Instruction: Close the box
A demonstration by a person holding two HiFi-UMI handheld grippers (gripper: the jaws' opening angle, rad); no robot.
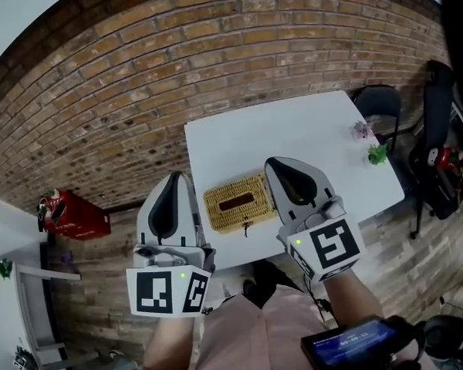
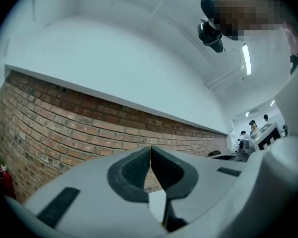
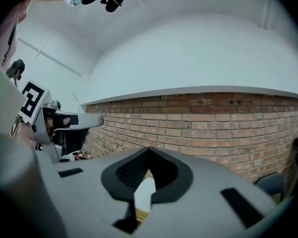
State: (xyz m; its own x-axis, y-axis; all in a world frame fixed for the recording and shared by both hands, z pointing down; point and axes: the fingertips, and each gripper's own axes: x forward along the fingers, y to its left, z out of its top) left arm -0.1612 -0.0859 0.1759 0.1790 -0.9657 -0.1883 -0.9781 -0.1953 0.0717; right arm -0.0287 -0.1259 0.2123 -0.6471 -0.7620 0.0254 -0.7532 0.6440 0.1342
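A woven wicker box [image 1: 238, 201] lies at the near edge of the white table [image 1: 293, 133], its lid down flat, with a dark slot in the middle of the lid and a small clasp hanging at the front. My left gripper [image 1: 174, 177] is held up to the left of the box, off the table's edge, its jaws shut with nothing between them [image 2: 150, 150]. My right gripper [image 1: 278, 164] is raised over the box's right end, also shut and empty [image 3: 149, 150]. Both gripper views look level at the brick wall. A sliver of the box [image 3: 139, 213] shows below the right jaws.
A brick wall [image 1: 139, 75] runs behind the table. Two small plants [image 1: 378, 154] sit at the table's right end, with black chairs [image 1: 378, 102] beyond it. A red fire extinguisher [image 1: 69, 214] stands on the floor at left. A lit device [image 1: 355, 341] is near my lap.
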